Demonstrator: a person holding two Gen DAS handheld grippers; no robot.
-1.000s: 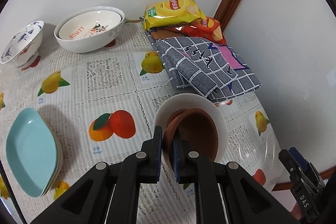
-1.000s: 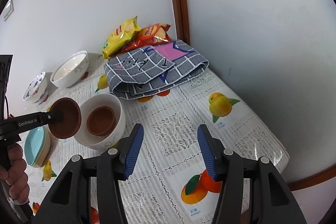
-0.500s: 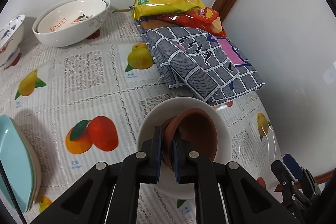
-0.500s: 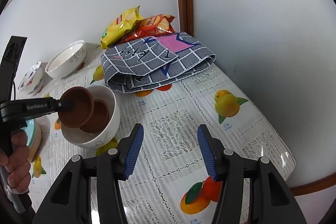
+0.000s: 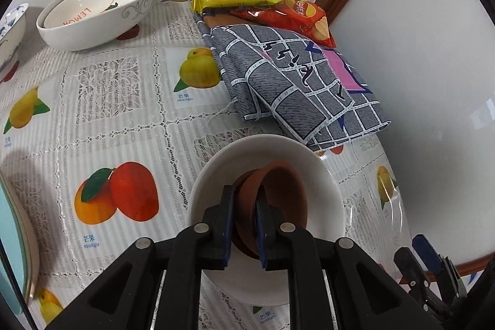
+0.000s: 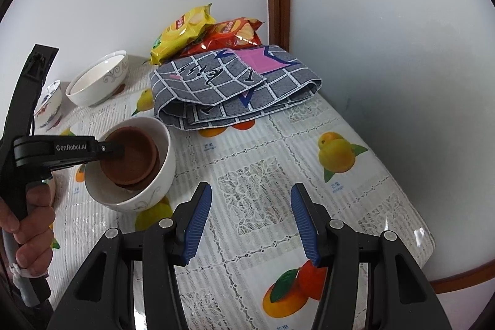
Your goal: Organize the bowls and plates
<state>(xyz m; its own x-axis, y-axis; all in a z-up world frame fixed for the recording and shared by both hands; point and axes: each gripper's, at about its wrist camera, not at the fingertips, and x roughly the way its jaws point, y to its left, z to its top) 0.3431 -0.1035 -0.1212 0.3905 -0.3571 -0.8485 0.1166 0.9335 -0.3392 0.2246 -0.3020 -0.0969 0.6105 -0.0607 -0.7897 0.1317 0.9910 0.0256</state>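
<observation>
Left gripper (image 5: 243, 217) pinches brown bowl's (image 5: 280, 194) rim inside white bowl (image 5: 328, 181).

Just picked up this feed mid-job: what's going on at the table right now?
The left gripper is shut on the rim of a brown bowl and holds it inside the white bowl, on top of another brown bowl already nested there. The right gripper hangs open and empty above the tablecloth.

Black plastic grippers, left (image 5: 243, 221) and right (image 6: 251, 221). Blue ribbed pads (image 6: 198, 221), silver screws, white "GenRobot.AI" lettering. Bare-skinned hand (image 6: 32, 225).
</observation>
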